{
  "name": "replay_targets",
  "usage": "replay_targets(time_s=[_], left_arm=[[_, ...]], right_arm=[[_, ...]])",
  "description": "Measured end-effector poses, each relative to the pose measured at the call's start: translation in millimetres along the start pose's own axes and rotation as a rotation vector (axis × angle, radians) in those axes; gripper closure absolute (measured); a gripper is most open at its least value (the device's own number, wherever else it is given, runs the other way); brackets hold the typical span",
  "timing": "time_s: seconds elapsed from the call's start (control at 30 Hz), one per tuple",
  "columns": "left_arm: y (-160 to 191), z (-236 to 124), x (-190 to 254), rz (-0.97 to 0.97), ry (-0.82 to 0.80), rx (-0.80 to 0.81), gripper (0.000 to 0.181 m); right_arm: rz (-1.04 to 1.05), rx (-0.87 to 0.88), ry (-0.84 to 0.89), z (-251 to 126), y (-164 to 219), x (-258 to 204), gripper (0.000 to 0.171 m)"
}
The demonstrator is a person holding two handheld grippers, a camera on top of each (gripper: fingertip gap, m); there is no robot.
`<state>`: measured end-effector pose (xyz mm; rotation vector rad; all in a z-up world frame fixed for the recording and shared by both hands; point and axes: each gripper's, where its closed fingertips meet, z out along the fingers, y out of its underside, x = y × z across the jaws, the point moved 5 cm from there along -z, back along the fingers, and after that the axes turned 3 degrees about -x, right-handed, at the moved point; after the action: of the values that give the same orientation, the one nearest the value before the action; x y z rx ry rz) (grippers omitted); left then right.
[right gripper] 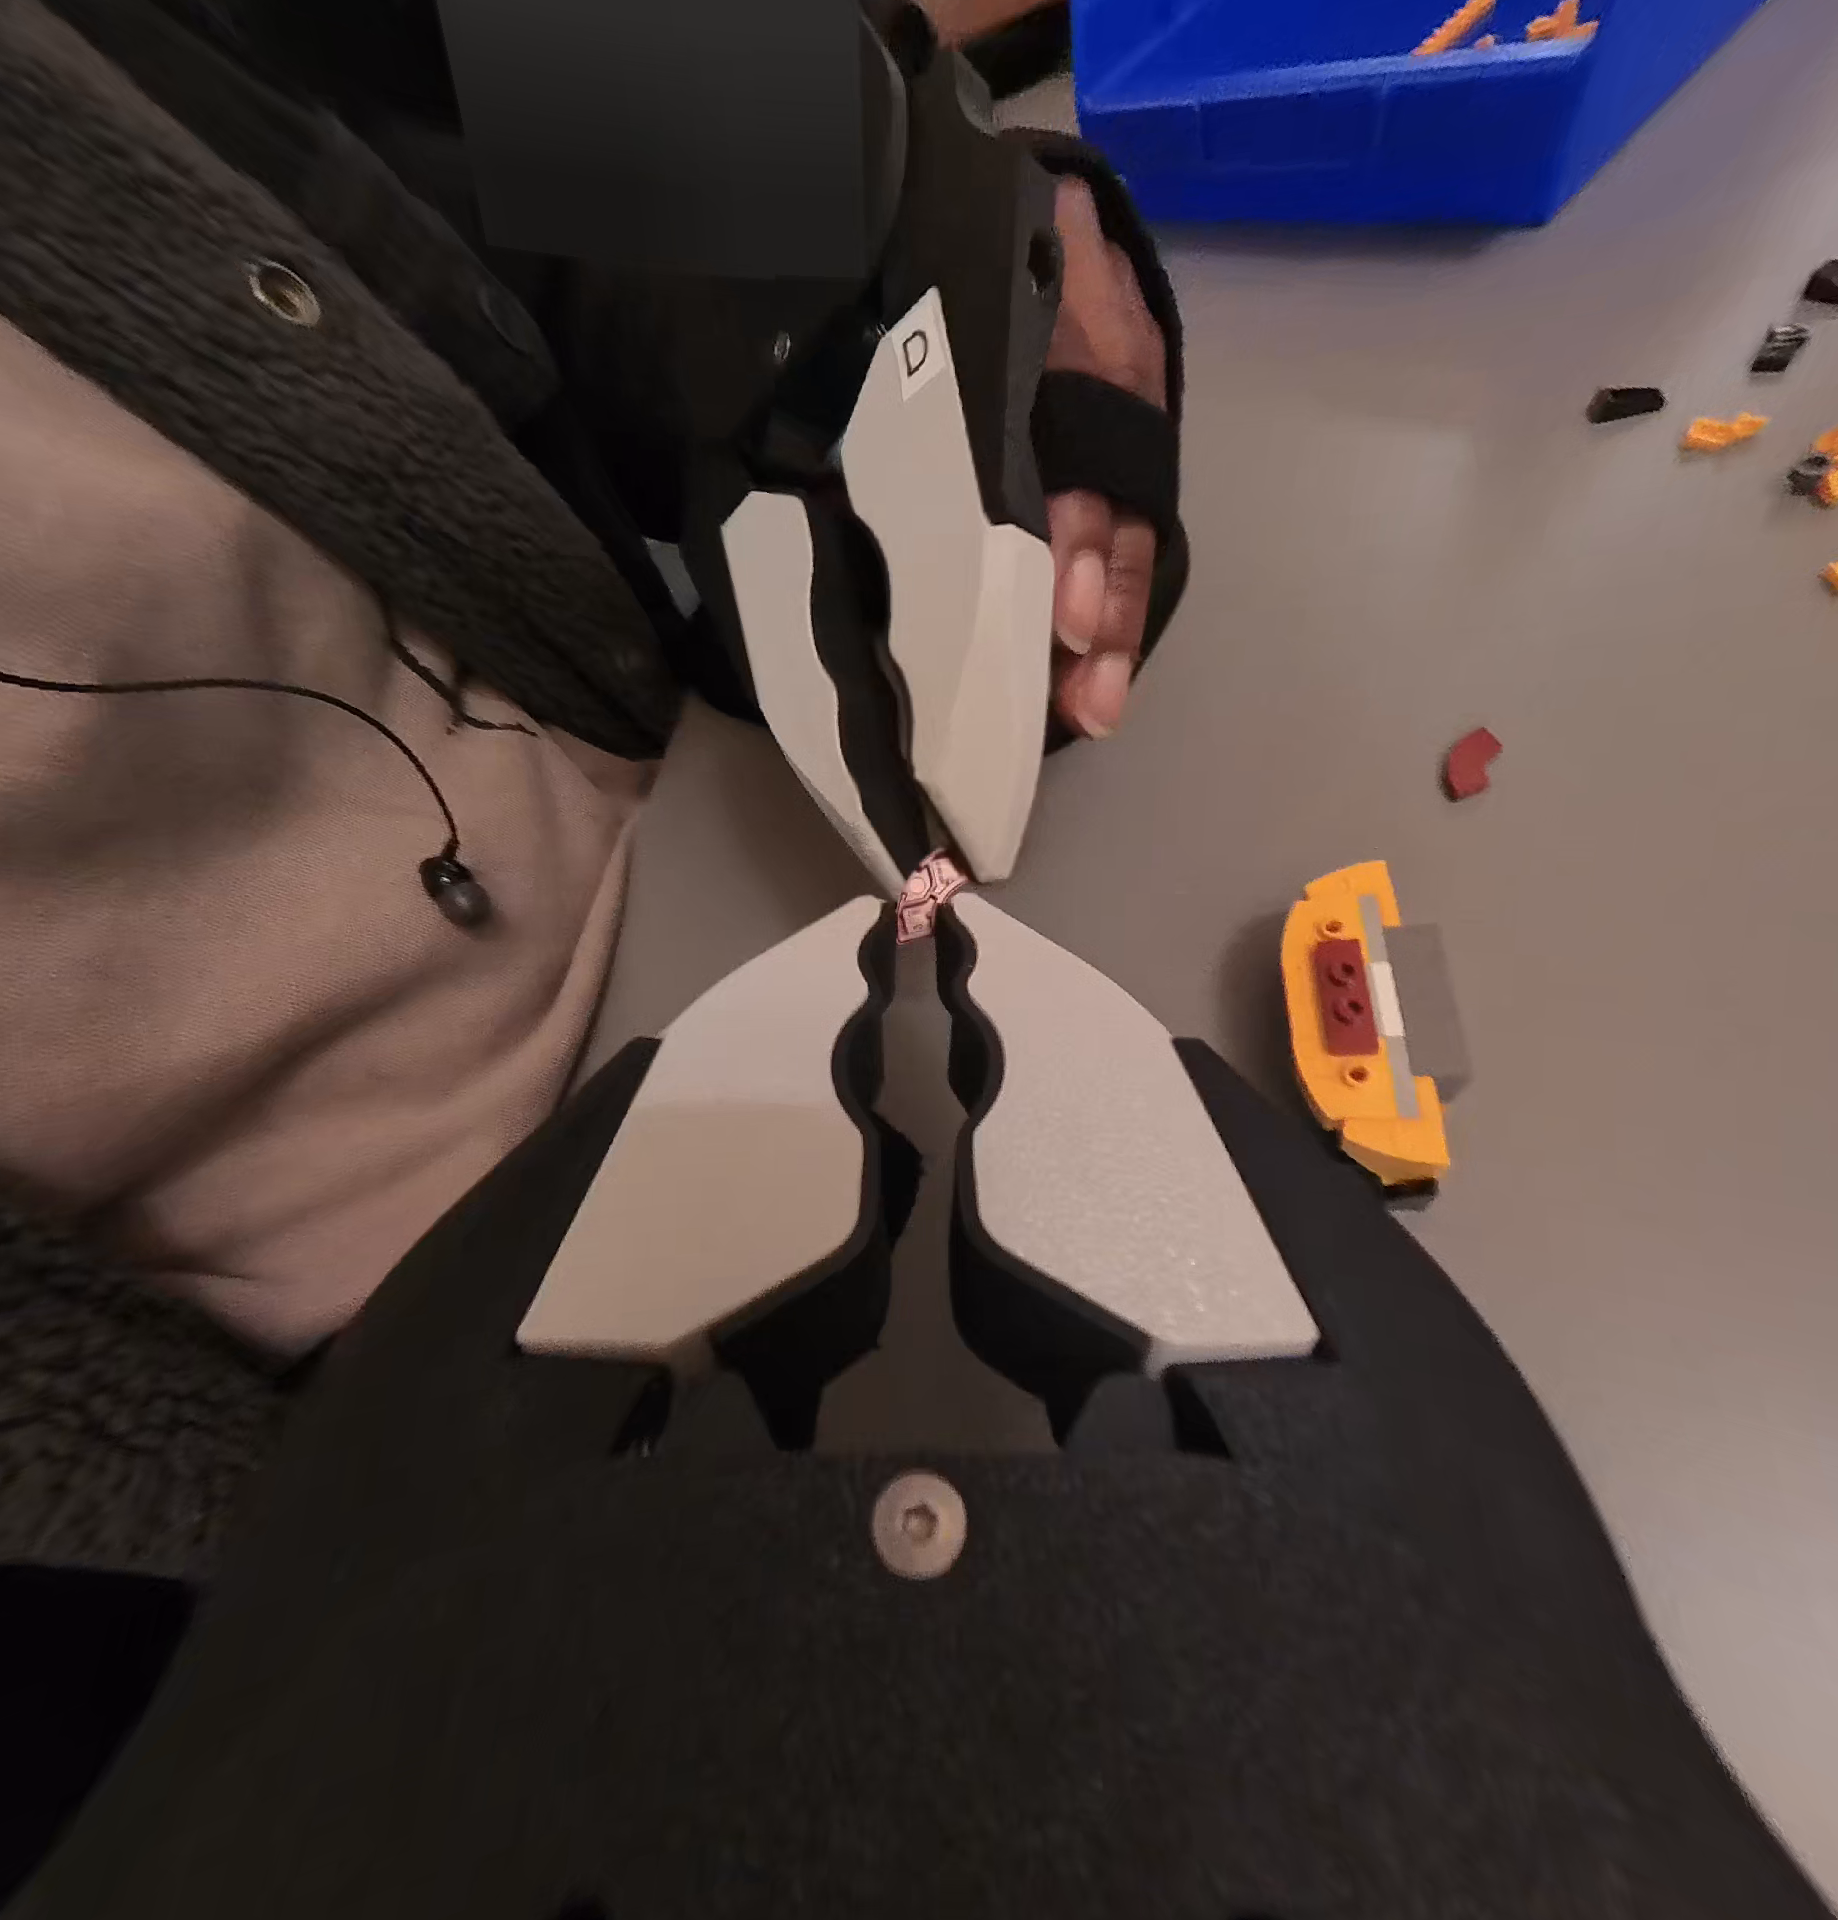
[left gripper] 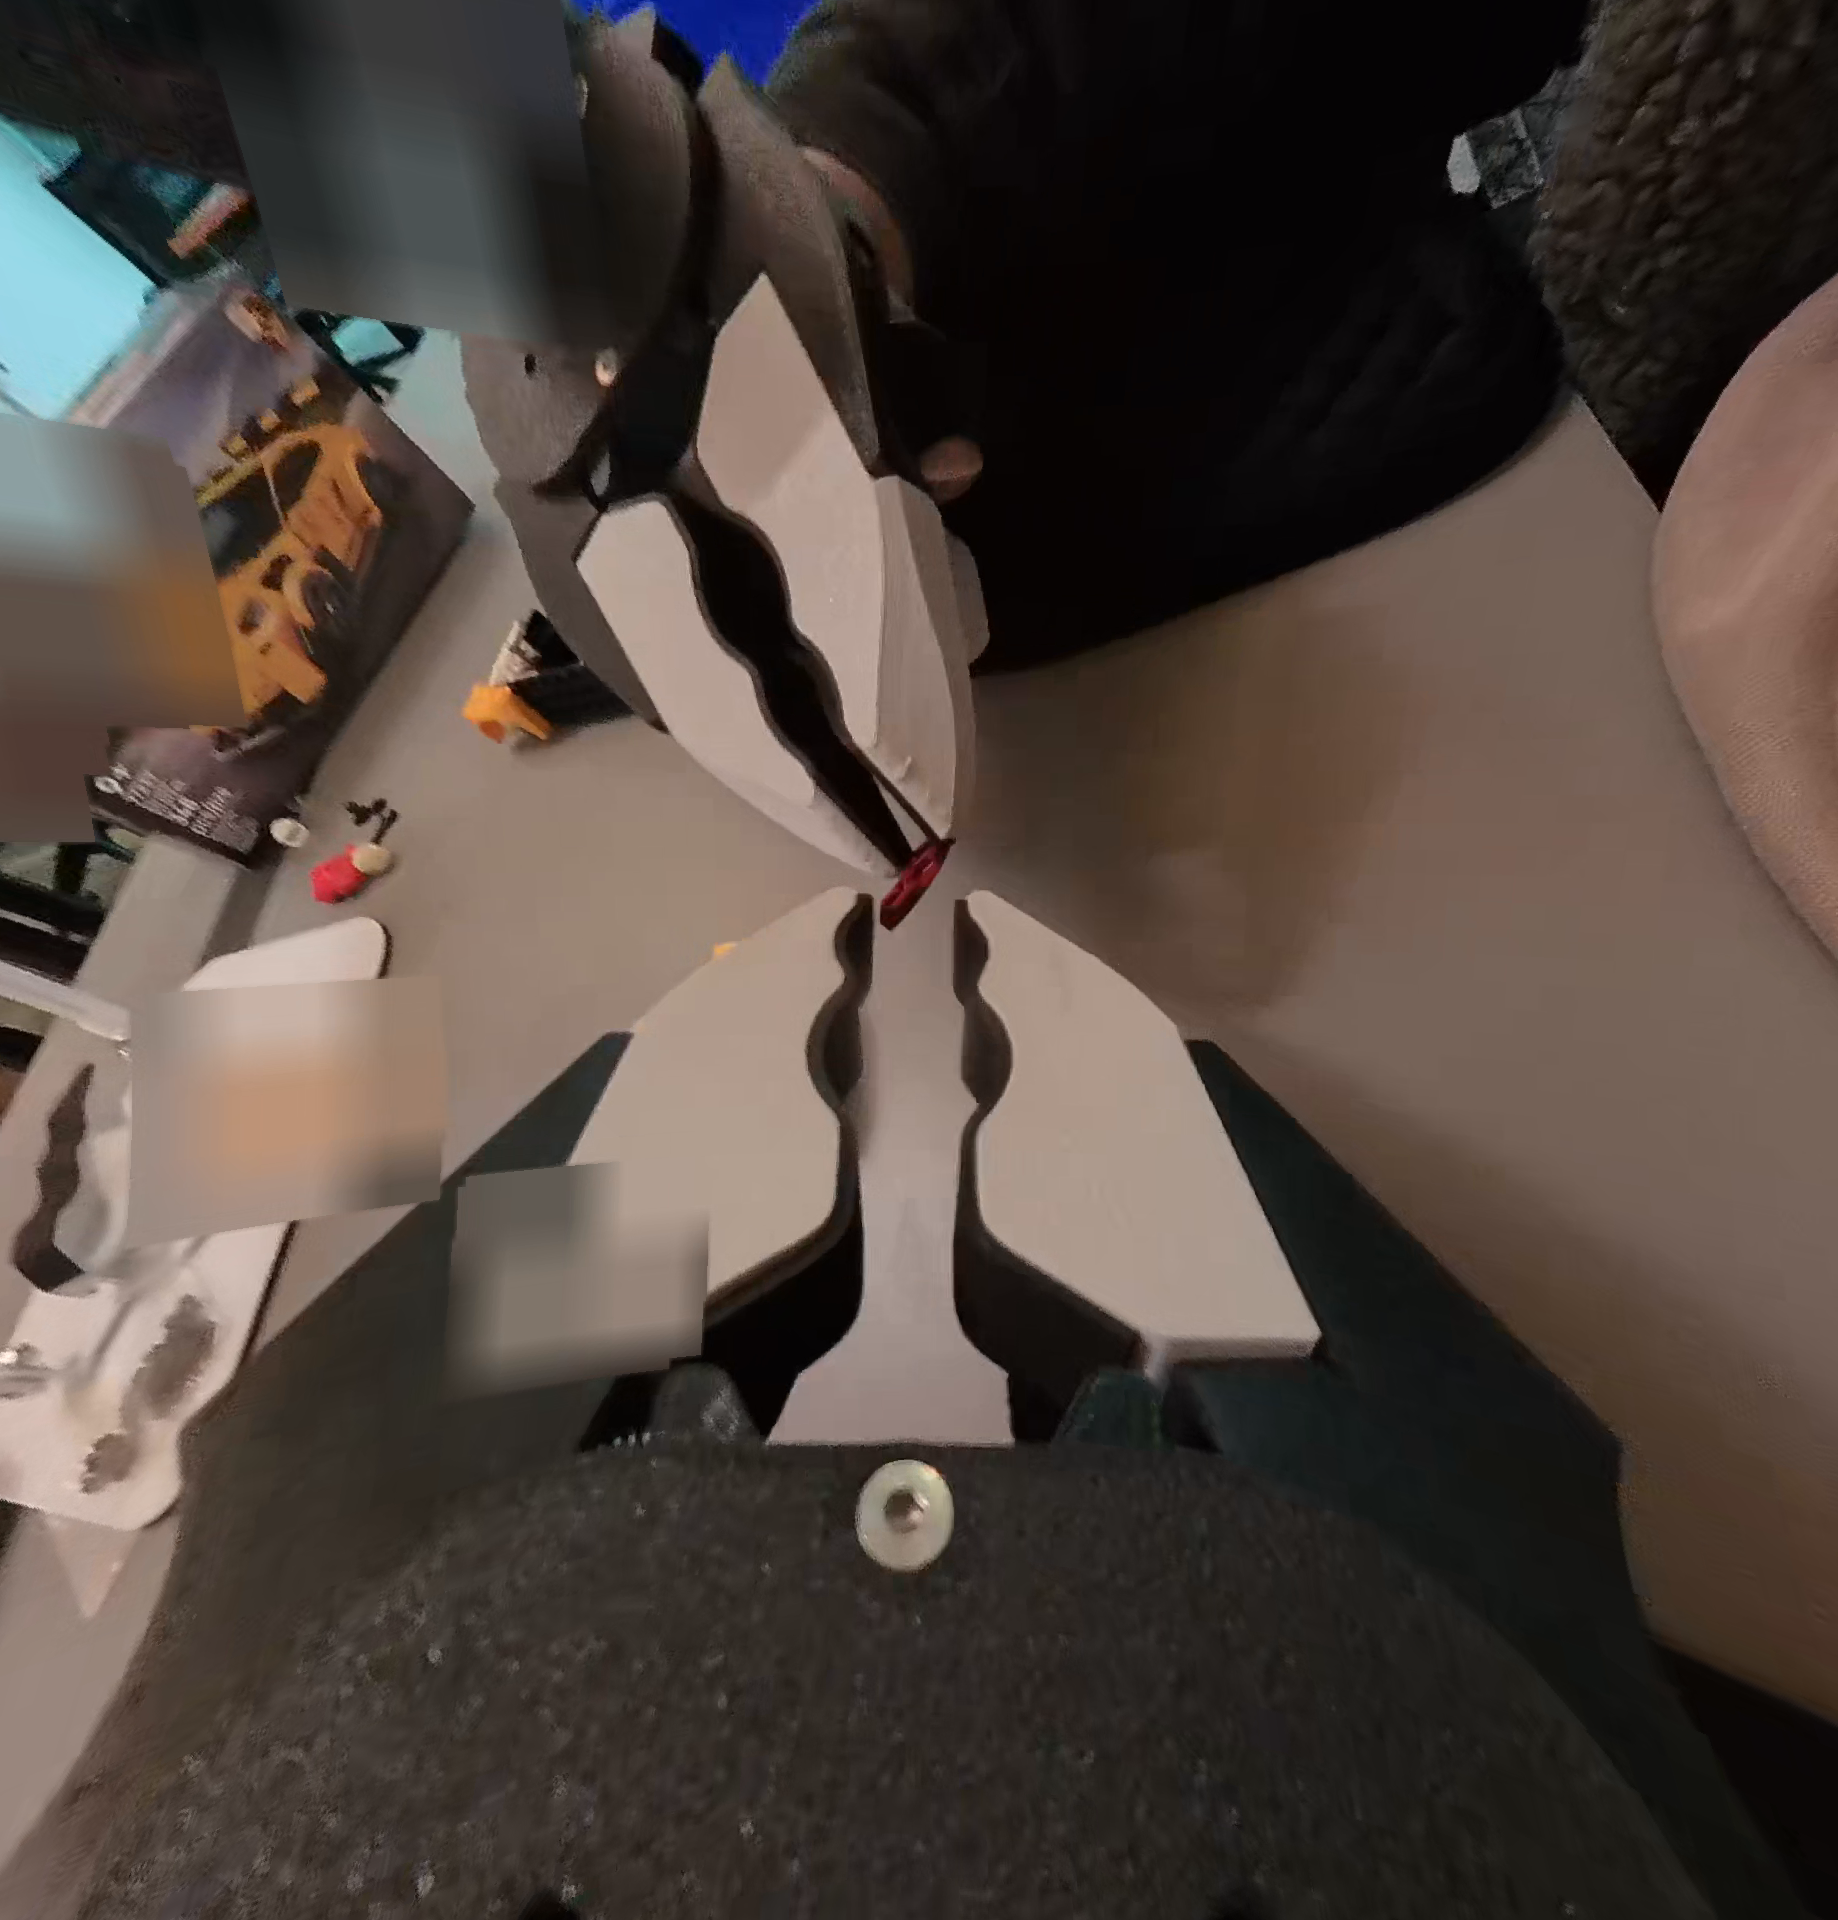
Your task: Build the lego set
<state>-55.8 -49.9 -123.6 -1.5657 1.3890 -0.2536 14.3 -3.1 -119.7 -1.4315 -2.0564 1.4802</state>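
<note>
A small dark red round lego piece point(left gripper: 913, 885) is pinched at the tips of my right gripper point(left gripper: 920, 847), which comes down from above in the left wrist view. In the right wrist view the piece point(right gripper: 923, 902) sits between the right gripper's point(right gripper: 920, 912) tips. My left gripper point(left gripper: 915, 906) is narrowly open. Its tips stand on either side of the piece, with a sliver of gap on the right side. An orange curved lego assembly point(right gripper: 1362, 1023) with a dark red brick and a grey part lies on the grey table, right of both grippers.
A blue bin point(right gripper: 1341, 114) with orange pieces stands at the back right. Loose black and orange pieces point(right gripper: 1829, 457) and a dark red curved piece point(right gripper: 1471, 762) lie nearby. The lego box point(left gripper: 281, 540), small parts point(left gripper: 343, 873) and plastic bags point(left gripper: 94, 1351) lie left. A person's torso is close. Both grippers' tips are close together, under 4 cm apart.
</note>
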Motion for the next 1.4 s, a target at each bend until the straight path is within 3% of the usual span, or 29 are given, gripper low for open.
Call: replay_targets(time_s=[0.2,0.3,0.43,0.6,0.8,1.0,1.27,1.4], left_arm=[[1,-2,-4,-0.113,0.021,0.002,0.178],[8,-4,-19,-0.399,0.041,0.044,0.178],[7,-15,-39,-0.817,0.134,0.251,0.178],[3,-25,-52,-1.063,0.213,0.489,0.178],[-2,-33,-58,-0.936,0.057,0.516,0.178],[-15,-39,-57,-0.603,-0.265,0.417,0.178],[-21,-42,-55,-0.375,-0.522,0.303,0.178],[-16,-38,-53,-0.385,-0.436,0.284,0.172]], right_arm=[[0.018,0.045,0.010,-2,-2,4,0.164],[-0.023,0.113,0.108,-13,-10,10,0.154],[-0.085,0.163,0.317,-20,-20,20,0.154],[0.083,0.303,0.325,-22,-38,19,0.158],[0.416,0.545,0.150,-22,-52,16,0.157],[0.519,0.703,0.165,-16,-64,9,0.156],[0.513,0.730,0.256,-13,-72,10,0.162],[0.347,0.533,0.318,-19,-73,13,0.163]])
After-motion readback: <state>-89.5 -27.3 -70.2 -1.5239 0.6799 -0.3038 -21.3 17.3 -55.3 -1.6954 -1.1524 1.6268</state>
